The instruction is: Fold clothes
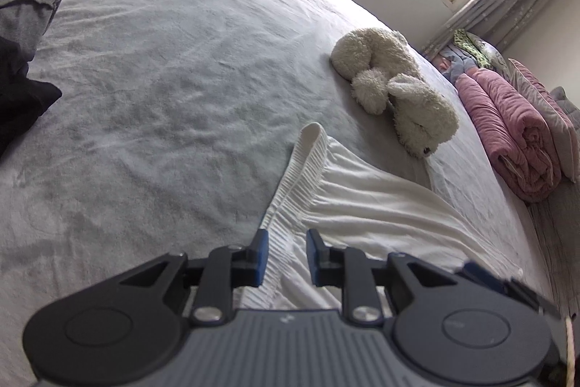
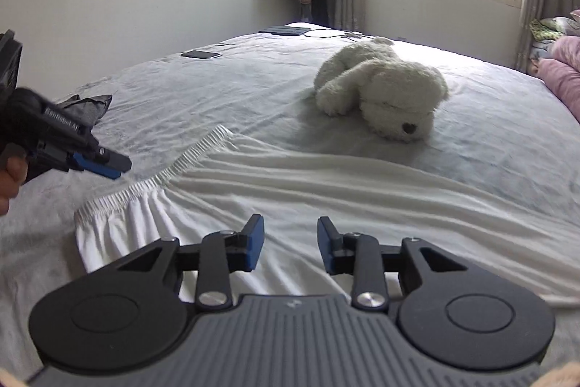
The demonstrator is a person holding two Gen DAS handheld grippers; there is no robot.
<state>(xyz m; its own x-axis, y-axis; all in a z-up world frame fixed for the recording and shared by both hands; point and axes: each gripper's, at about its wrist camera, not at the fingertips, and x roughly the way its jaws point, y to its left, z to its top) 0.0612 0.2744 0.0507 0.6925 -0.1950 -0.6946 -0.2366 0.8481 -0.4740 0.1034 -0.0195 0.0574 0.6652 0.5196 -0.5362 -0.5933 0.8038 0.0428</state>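
Both tongs, left (image 1: 286, 256) and right (image 2: 290, 243), hang part open and empty over one white elastic-waist garment (image 2: 326, 191); one plush dog (image 2: 380, 100) lies beyond.

A white garment (image 2: 326, 191) with a gathered elastic waistband (image 2: 159, 176) is lying spread flat on the bed, its fabric rippling in long creases away from the band; it is possibly a pair of trousers, its far end running out of view.

Left gripper (image 1: 286, 249) and right gripper (image 2: 290, 238), fingers apart
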